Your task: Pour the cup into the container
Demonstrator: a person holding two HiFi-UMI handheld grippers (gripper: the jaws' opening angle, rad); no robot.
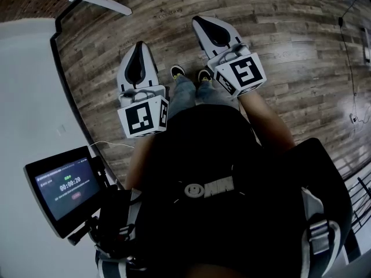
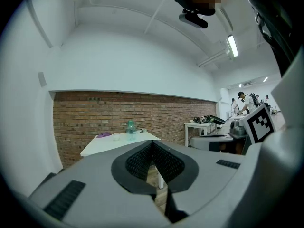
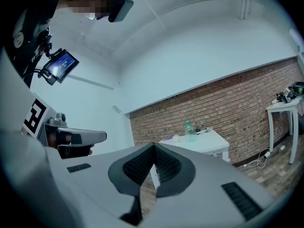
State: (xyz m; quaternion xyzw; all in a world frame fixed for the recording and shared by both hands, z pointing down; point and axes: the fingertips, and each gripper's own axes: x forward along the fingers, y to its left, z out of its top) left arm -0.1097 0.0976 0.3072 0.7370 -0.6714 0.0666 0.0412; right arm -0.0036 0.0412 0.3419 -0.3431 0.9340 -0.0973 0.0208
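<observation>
Far off, a white table stands against a brick wall. On it are a clear greenish bottle, a small white cup and a purple thing. The right gripper view shows the same table, bottle and cup. My left gripper is shut with nothing in it. My right gripper is also shut and empty. In the head view, the left gripper and right gripper are held side by side over the wooden floor, well short of the table.
A small screen hangs at my left hip beside a white wall. White table legs stand ahead on the left. Cables lie on the floor at right. A second table and people are far right.
</observation>
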